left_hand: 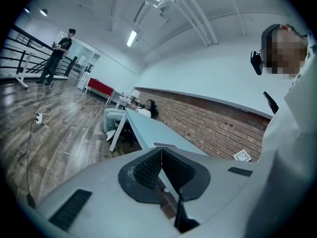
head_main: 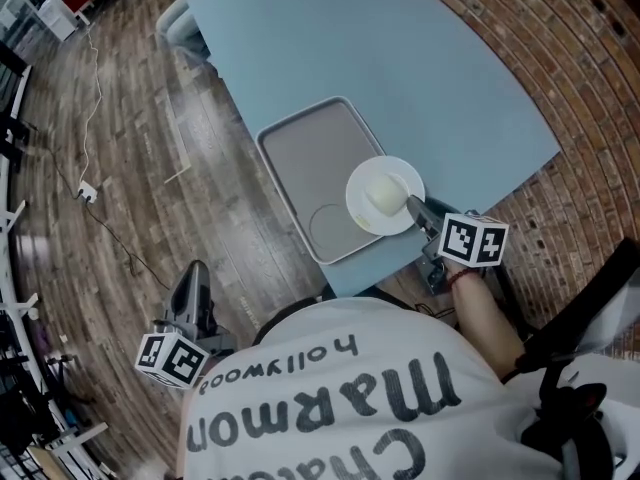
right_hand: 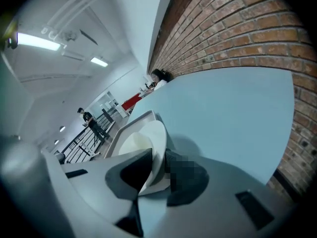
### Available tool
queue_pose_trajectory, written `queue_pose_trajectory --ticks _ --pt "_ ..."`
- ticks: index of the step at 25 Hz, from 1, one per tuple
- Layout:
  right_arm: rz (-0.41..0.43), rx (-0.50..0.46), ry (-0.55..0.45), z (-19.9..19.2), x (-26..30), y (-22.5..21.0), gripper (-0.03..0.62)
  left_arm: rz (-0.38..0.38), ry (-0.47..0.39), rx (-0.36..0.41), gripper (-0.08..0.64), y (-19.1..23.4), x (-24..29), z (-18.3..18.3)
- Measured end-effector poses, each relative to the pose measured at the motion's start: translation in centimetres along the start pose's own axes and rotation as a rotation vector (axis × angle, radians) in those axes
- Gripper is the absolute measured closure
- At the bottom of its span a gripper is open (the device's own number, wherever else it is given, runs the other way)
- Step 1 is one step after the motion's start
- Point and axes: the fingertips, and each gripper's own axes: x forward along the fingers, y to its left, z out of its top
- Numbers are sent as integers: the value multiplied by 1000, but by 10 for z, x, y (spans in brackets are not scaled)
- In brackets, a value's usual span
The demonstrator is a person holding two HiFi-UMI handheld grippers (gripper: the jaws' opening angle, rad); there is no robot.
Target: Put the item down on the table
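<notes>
A white plate (head_main: 360, 211) with a pale round item (head_main: 384, 192) on it sits over the near right corner of a grey tray (head_main: 300, 148) on the light blue table (head_main: 400, 58). My right gripper (head_main: 414, 208) is shut on the plate's near rim. In the right gripper view the plate (right_hand: 153, 138) stands edge-on between the jaws of that gripper (right_hand: 157, 166), with the tray (right_hand: 130, 125) behind it. I cannot tell whether the plate touches the tray. My left gripper (head_main: 196, 271) hangs over the floor, off the table's left side, shut and empty (left_hand: 161, 155).
A brick wall (head_main: 585, 88) runs along the table's right side. A white cable and power strip (head_main: 88, 193) lie on the wood floor at left. A person sits at the table's far end (left_hand: 147, 108); another stands far off (left_hand: 58, 53).
</notes>
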Motion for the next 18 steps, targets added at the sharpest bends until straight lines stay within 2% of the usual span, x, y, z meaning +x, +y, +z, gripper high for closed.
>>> queue_pose_trajectory --ticks 5,15,18 --pt "-73 -177 37 -2 4 2 508 17 -7 -9 552 4 -7 0" --pt "-205 -382 36 9 4 0 495 23 -4 -19 552 9 -10 -1" --pt "-259 -504 64 7 6 1 491 26 -3 -18 552 13 -10 0"
